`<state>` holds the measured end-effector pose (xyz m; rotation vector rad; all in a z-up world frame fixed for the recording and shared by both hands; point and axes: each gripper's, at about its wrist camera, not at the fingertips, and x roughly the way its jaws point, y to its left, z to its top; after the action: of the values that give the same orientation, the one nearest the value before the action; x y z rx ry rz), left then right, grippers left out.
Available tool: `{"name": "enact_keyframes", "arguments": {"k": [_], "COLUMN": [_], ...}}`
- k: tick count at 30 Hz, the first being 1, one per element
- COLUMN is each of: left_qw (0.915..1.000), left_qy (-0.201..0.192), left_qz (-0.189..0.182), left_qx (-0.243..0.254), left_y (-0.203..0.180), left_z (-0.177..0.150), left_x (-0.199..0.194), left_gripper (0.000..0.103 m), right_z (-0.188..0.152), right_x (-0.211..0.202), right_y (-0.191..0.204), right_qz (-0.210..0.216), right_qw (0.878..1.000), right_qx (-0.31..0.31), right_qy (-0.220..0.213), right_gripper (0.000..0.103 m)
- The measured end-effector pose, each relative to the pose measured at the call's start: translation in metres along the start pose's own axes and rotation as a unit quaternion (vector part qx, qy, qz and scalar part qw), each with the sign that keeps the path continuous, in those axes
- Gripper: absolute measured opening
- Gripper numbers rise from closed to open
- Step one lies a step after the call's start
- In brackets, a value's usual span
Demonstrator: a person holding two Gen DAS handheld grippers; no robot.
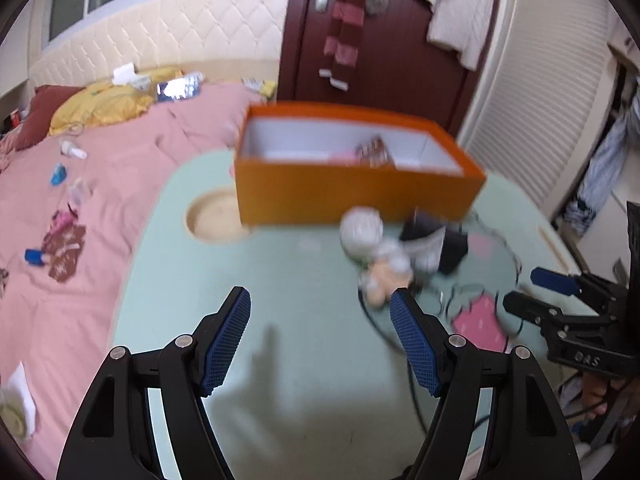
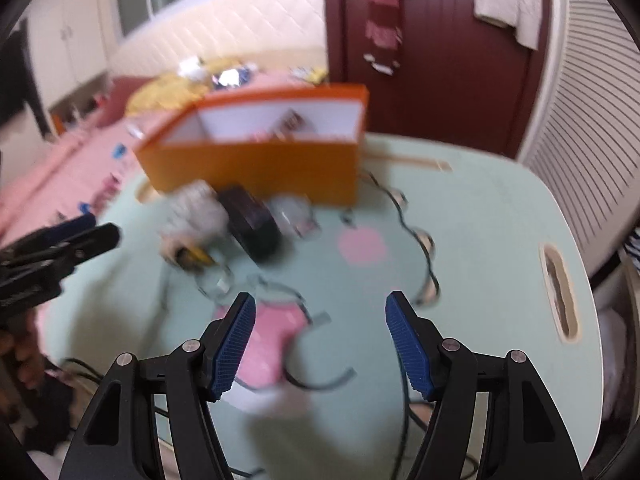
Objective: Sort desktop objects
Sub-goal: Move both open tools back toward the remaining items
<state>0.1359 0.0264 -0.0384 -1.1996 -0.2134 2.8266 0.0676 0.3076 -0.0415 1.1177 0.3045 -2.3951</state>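
I hold my left tool [image 1: 320,312] and my right tool [image 2: 320,316] above a pale green bench [image 1: 280,360], both spread wide and gripping nothing. An orange box [image 1: 352,196] stands at the far side of the bench with a few small items inside. Just in front of it lies a blurred cluster: a grey-white soft toy [image 1: 362,232], a black pouch [image 2: 254,222] and tangled black cable [image 2: 416,236]. A pink card [image 2: 272,344] lies near my right tool. A pink bed [image 1: 80,220] sits beyond the bench's left edge.
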Motion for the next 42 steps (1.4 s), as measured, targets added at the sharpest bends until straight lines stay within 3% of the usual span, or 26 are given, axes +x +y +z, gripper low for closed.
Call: {"name": "enact_keyframes", "arguments": {"k": [2,5,7,9,12,14,42], "left_qw": [0.9999,0.9993,0.9986,0.9974,0.998,0.9979,0.998], "left_qy": [0.01,0.031,0.023,0.018,0.017,0.016,0.01], "left_qz": [0.002,0.016,0.035,0.047,0.049,0.053,0.052], "left_qx": [0.008,0.015,0.033,0.051,0.036,0.034,0.035], "left_y": [-0.003,-0.007,-0.012,-0.018,-0.017,-0.016,-0.012], "left_z": [-0.007,-0.016,-0.018,-0.021,-0.023,-0.024,-0.023], "left_x": [0.006,0.019,0.021,0.024,0.026,0.027,0.025], "left_gripper": [0.073,0.073,0.075,0.082,0.087,0.092,0.094], "right_z": [-0.008,-0.011,-0.011,-0.011,-0.013,-0.012,-0.014], "right_x": [0.008,0.009,0.012,0.014,0.017,0.017,0.018], "right_y": [-0.002,0.0,0.0,-0.001,-0.005,-0.005,-0.004], "right_qz": [-0.011,-0.025,-0.03,-0.035,-0.041,-0.043,-0.04], "right_qw": [1.0,1.0,1.0,0.999,0.999,0.999,0.999], "right_qx": [0.001,-0.003,-0.001,0.003,0.013,0.013,0.012], "right_qy": [0.018,0.008,0.005,0.003,0.006,0.006,0.0], "right_gripper": [0.068,0.069,0.075,0.089,0.102,0.102,0.103]}}
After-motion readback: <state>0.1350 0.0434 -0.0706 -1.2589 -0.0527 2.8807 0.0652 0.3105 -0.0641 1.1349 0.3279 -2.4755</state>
